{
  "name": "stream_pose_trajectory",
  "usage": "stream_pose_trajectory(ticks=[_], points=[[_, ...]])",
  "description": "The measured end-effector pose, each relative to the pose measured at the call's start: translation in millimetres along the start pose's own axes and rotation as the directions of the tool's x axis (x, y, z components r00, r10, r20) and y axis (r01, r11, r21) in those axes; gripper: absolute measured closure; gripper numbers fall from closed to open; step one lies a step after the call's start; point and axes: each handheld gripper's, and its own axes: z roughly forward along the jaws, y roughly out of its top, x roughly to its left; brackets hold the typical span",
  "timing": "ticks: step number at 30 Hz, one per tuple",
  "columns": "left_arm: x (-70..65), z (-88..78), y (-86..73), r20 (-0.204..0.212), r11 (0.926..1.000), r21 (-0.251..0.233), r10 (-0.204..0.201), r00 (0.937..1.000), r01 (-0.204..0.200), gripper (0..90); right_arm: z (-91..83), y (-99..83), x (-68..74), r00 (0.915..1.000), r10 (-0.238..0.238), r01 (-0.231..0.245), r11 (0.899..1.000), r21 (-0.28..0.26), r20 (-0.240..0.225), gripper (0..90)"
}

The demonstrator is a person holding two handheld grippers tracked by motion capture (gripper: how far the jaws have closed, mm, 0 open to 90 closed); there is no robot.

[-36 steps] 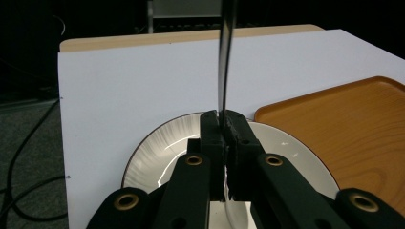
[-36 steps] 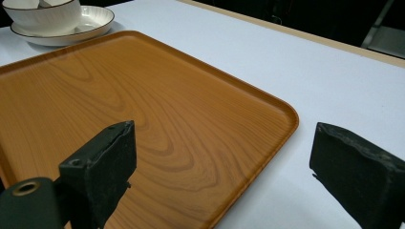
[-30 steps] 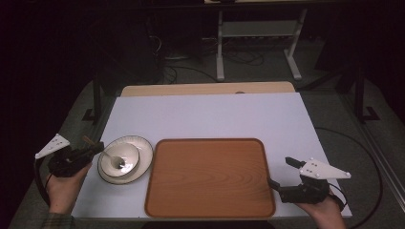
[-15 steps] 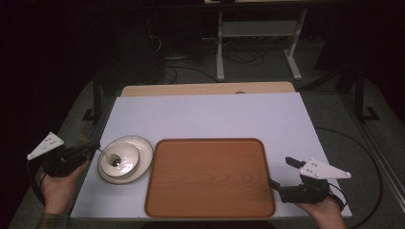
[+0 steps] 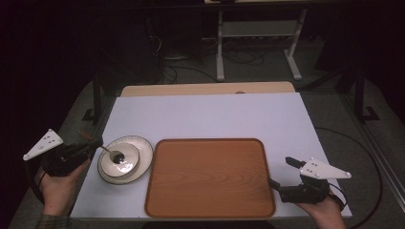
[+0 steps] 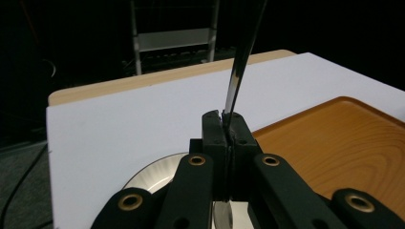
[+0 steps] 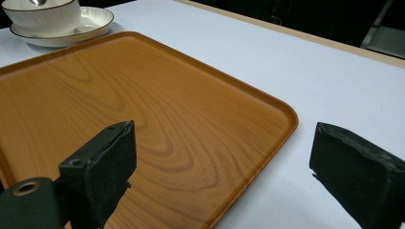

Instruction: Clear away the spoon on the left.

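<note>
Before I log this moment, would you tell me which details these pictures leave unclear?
- Bowl contents: too small and dim in the high view; in the right gripper view the top edge cuts the bowl off.
- Spoon far end: cut off by the top edge in the left gripper view, where the left tongs clamp its handle.
- Tray near corner: hidden behind the right tongs in the right gripper view.

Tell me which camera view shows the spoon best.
The high view: the whole spoon shows, its bowl end resting in the bowl and its handle reaching to the left hand-held gripper. The left gripper view gives just the handle, pinched between the jaws. The right gripper view catches only its tip.
</note>
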Motion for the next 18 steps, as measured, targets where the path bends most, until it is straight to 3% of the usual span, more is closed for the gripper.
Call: stream_pose_trajectory(ticks=[8,18], points=[[-11.8,13.4,17.0,0.067,0.9994,0.0,0.033,0.9972,-0.033,88.2,0.4,0.3,0.2,1.0,0.001,-0.001,1.0,0.0,0.001,8.2],[-27.4,36.4,29.6,0.144,0.9981,0.012,0.058,0.9879,-0.061,88.2,-0.5,-0.3,-0.6,1.0,0.001,-0.001,1.0,-0.002,0.001,8.2]])
